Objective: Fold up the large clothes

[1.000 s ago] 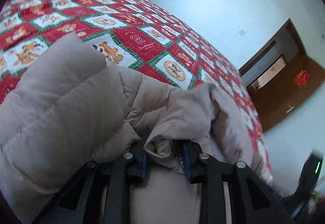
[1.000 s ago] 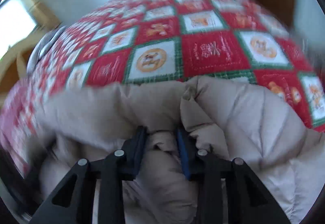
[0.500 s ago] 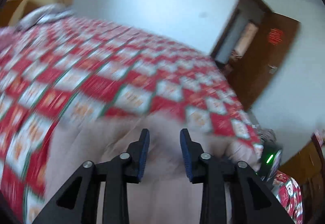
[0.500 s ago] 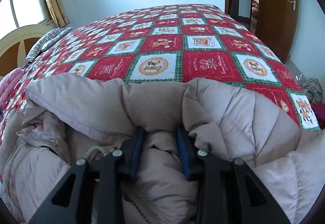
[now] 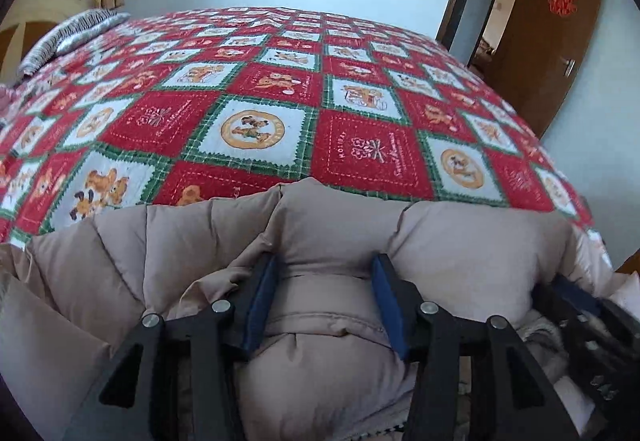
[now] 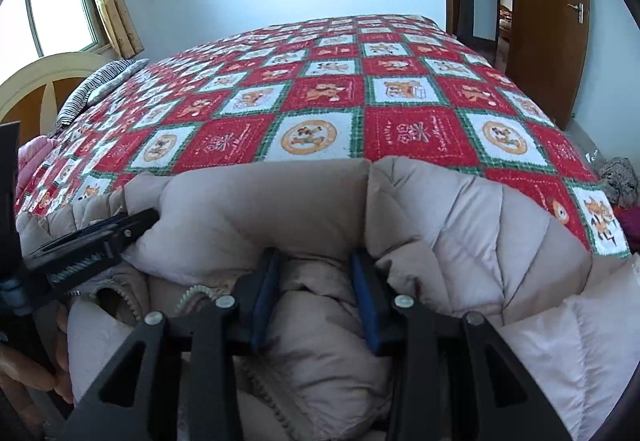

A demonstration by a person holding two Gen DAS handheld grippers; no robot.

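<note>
A beige puffer jacket [image 5: 328, 237] lies bunched at the near edge of the bed; it also fills the lower right wrist view [image 6: 460, 217]. My left gripper [image 5: 325, 269] has a thick fold of the jacket between its blue pads [image 5: 262, 297]. My right gripper [image 6: 316, 265] holds another fold between its blue pads [image 6: 366, 297]. The left gripper's black frame shows at the left in the right wrist view [image 6: 92, 237]. The right gripper shows at the lower right of the left wrist view [image 5: 580, 305].
The bed carries a red, white and green patchwork quilt [image 5: 280, 113], also in the right wrist view [image 6: 340, 113]. A striped pillow [image 5: 68, 37] lies at the head. A brown door [image 6: 548, 29] stands open at the right. A window [image 6: 52, 13] is at the left.
The left gripper swung round from a tilted view to face level across the bed, and its jaws stand wider on a thicker fold. The right gripper kept its hold and steadied.
</note>
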